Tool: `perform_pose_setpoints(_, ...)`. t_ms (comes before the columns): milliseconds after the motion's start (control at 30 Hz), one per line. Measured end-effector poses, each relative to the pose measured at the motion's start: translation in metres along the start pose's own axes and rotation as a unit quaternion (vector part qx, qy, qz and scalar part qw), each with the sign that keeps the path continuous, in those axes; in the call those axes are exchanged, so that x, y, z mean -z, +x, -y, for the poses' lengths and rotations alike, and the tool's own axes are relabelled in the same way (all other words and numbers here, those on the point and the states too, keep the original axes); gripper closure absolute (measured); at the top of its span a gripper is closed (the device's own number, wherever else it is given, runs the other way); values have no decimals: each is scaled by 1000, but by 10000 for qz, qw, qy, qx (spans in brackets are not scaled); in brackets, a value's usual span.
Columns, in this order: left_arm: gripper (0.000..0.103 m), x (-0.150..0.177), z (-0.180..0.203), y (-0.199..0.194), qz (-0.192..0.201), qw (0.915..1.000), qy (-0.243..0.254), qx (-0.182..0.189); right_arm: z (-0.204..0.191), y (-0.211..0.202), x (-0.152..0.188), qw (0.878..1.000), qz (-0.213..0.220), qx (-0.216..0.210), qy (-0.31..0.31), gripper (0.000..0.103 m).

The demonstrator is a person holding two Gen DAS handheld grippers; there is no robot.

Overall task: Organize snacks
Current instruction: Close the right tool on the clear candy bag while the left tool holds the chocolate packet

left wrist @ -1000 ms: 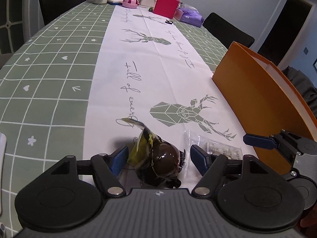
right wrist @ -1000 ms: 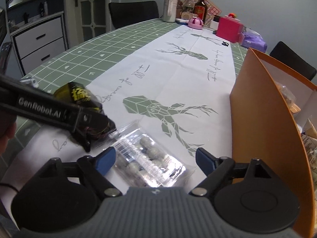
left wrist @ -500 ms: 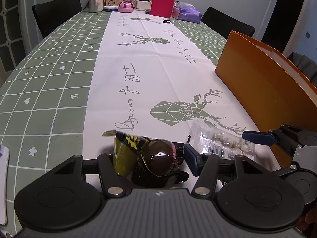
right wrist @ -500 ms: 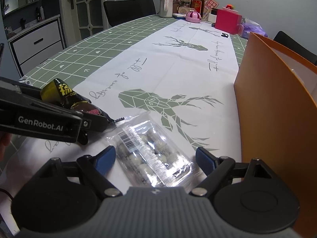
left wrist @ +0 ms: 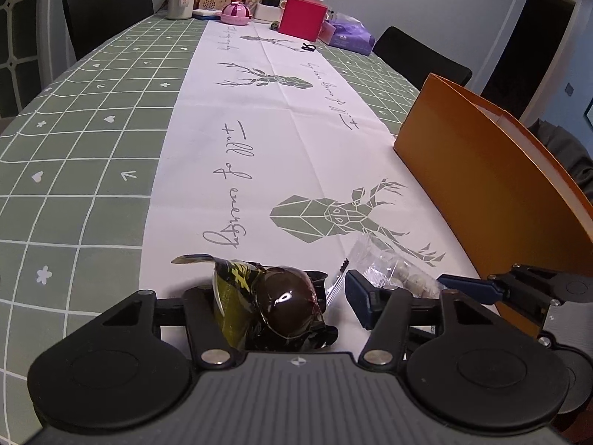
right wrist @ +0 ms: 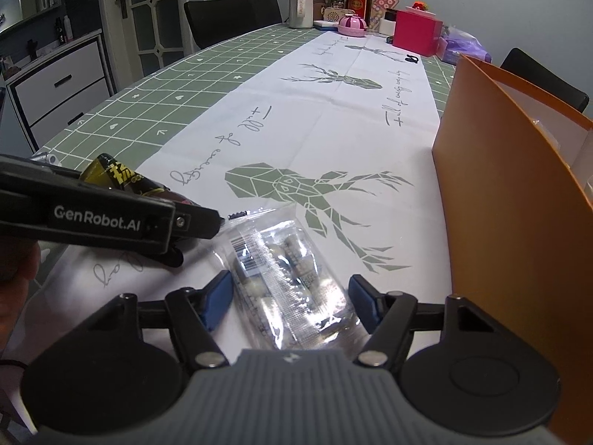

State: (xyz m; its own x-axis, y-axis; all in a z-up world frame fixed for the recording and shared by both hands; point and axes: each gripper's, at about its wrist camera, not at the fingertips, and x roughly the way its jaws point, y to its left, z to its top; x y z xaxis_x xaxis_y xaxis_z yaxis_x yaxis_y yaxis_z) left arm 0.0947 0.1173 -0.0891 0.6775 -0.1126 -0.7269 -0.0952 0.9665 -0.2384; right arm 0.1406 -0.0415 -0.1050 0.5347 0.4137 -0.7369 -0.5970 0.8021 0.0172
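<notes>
A: What has the left claw point(left wrist: 281, 300) got?

B: It is clenched on a dark, glossy snack packet point(left wrist: 274, 304) with yellow print. The packet fills the gap between the fingers, low over the surface point(left wrist: 296, 141) near its front edge.

A: And the right claw point(right wrist: 289, 296)?

B: Released. Its blue pads point(right wrist: 217, 298) stand on either side of a clear packet of small pale sweets point(right wrist: 285, 278), which lies flat on the white runner. There is a gap on both sides, so I judge it is not gripped yet, only straddled for a pinch across its width.

A: Why are both so near each other?

B: The two snacks lie just beside one another, so each claw takes one. The tall orange box point(right wrist: 511, 222) stands to the right, near both, and is probably where they go.

A: Does either camera add anything?

B: The right wrist view shows the left claw from the side, with the dark packet's yellow-printed end sticking out behind its finger, and a glimpse inside the orange box, where some pale things seem to lie. The left wrist view shows only the box's outer wall, but it gives the domed front of the dark packet and the right claw's finger alongside the clear packet.
</notes>
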Motion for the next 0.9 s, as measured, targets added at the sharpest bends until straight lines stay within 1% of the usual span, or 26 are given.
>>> perform_pose_setpoints(167,35,-1,3,2,45,10000,34,-72,-2,-1,0,10000,-91,-7,-5,37)
perform_pose_setpoints(200,38,0,3,2,43,9999,62,-103,-2,-2,0,9999,-106,-13,4,37)
perform_pose_setpoints(233,48,0,5,2,42,9998,99,-173,-2,-2,0,9999,-119,-20,14,37)
perform_pose_setpoints(300,59,0,6,2,54,9996,177,-227,-2,-4,2,9999,-143,-33,30,37)
perform_pose_setpoints(433,60,1,6,-1,28,9997,115,-208,0,-9,3,9997,-200,-18,106,38)
perform_pose_setpoints(567,60,2,15,-9,54,9993,295,-234,1,-17,5,9998,-173,10,123,39)
perform_pose_setpoints(600,66,2,18,-11,75,9991,345,-245,2,-19,6,9998,-151,4,135,39)
perform_pose_setpoints(633,66,1,21,-14,85,9989,392,-241,2,-22,6,9998,-130,-2,146,39)
perform_pose_setpoints(800,66,2,31,-20,33,9986,468,-255,5,-31,6,9998,-85,8,180,40)
perform_pose_setpoints(900,66,2,35,-30,117,9987,449,-190,6,-37,7,9998,-34,1,215,40)
